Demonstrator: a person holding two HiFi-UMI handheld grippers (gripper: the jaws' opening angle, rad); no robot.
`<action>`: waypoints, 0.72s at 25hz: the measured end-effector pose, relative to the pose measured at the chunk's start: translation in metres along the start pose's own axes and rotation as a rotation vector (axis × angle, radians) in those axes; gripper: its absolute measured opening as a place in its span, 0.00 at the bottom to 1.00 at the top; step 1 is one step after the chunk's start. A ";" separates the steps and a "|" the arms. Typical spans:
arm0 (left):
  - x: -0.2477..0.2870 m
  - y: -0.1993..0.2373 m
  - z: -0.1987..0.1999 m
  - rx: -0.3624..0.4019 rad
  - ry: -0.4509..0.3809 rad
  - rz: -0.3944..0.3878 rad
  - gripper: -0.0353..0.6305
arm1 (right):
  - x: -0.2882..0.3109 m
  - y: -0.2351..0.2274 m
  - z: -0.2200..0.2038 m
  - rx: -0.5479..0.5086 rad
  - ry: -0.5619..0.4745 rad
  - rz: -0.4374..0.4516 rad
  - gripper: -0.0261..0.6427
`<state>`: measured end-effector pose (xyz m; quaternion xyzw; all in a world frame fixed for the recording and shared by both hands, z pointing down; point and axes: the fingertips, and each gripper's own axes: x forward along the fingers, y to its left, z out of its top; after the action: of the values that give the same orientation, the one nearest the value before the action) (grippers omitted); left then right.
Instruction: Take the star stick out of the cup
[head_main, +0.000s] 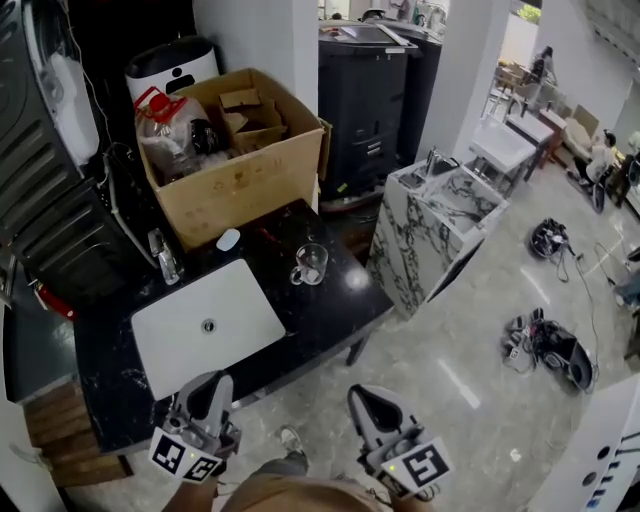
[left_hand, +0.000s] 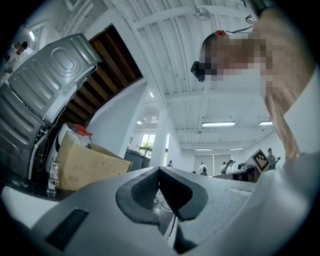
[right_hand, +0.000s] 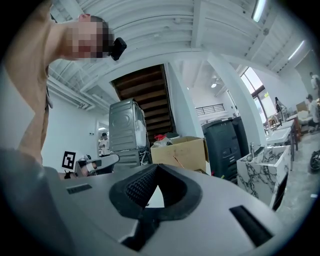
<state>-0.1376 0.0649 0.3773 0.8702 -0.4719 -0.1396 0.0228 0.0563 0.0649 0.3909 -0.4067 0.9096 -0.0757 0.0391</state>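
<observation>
A clear glass cup (head_main: 310, 264) with a handle stands on the black stone counter (head_main: 330, 310), right of the white sink (head_main: 208, 325). The cup is too small in the head view to make out a star stick in it. My left gripper (head_main: 213, 383) is low in that view, over the counter's near edge, jaws together and empty. My right gripper (head_main: 362, 396) is beside it over the floor, well short of the cup, also shut and empty. In the left gripper view the left gripper (left_hand: 160, 170) has its tips meeting. The right gripper (right_hand: 157, 166) shows the same in the right gripper view.
An open cardboard box (head_main: 235, 185) full of clutter stands at the counter's back, a faucet (head_main: 165, 258) to its left. A marble-patterned island (head_main: 440, 230) stands to the right and dark cabinets (head_main: 365, 95) behind. Gear (head_main: 545, 340) lies on the floor.
</observation>
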 end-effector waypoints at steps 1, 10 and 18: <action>0.004 0.009 0.001 -0.004 0.001 -0.006 0.05 | 0.009 0.000 0.002 -0.003 0.000 -0.005 0.04; 0.030 0.070 -0.002 -0.066 -0.002 -0.082 0.05 | 0.080 0.007 0.002 -0.033 0.029 -0.044 0.04; 0.044 0.099 -0.012 -0.109 -0.005 -0.052 0.05 | 0.110 -0.009 0.003 -0.047 0.057 -0.052 0.04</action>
<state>-0.1920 -0.0271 0.3962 0.8794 -0.4408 -0.1677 0.0655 -0.0100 -0.0233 0.3887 -0.4286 0.9010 -0.0669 0.0014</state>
